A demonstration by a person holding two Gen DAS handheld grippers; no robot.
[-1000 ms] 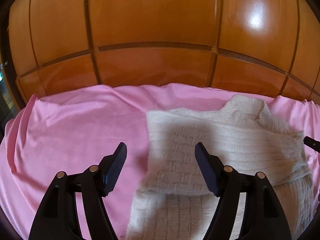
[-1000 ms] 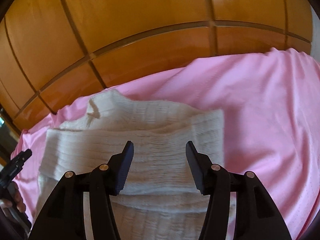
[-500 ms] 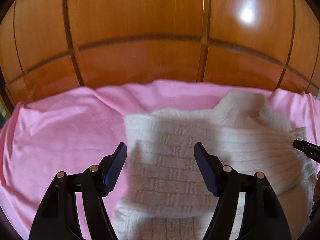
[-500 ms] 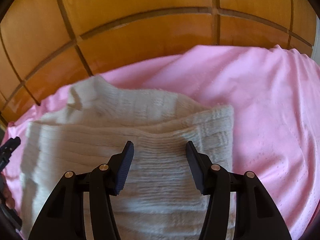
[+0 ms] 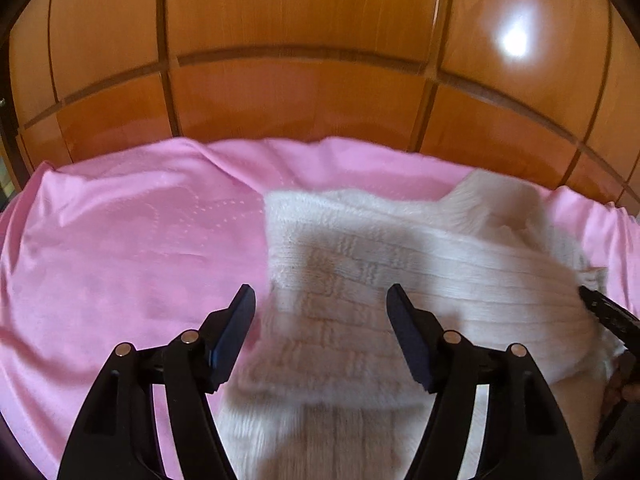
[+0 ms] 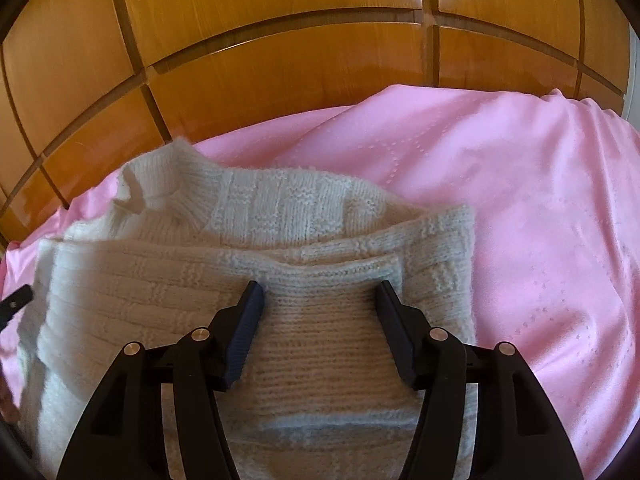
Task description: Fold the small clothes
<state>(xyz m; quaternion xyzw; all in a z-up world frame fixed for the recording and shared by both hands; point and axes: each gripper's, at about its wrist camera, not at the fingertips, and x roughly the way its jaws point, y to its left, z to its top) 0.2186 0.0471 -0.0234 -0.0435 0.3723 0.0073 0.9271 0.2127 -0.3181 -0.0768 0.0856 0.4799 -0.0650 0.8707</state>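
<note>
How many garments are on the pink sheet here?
1: a cream knit sweater lying partly folded on the pink sheet, beneath both open grippers, left gripper and right gripper. Nothing else shows.

- My left claw (image 5: 320,332) camera looks low and close over the sweater's (image 5: 420,280) left edge toward the wood panels (image 5: 300,92).
- My right claw (image 6: 318,320) camera sits close above the sweater's (image 6: 304,224) right side, facing those panels (image 6: 280,60).
- Both share the sweater, the pink sheet (image 5: 120,248) and the panels.

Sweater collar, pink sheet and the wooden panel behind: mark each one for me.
sweater collar (image 6: 176,184), right wrist view, on the ribbed turtleneck.
pink sheet (image 6: 540,220), right wrist view, on bare fabric right of the sweater.
wooden panel (image 5: 300,96), left wrist view, on a middle panel.
</note>
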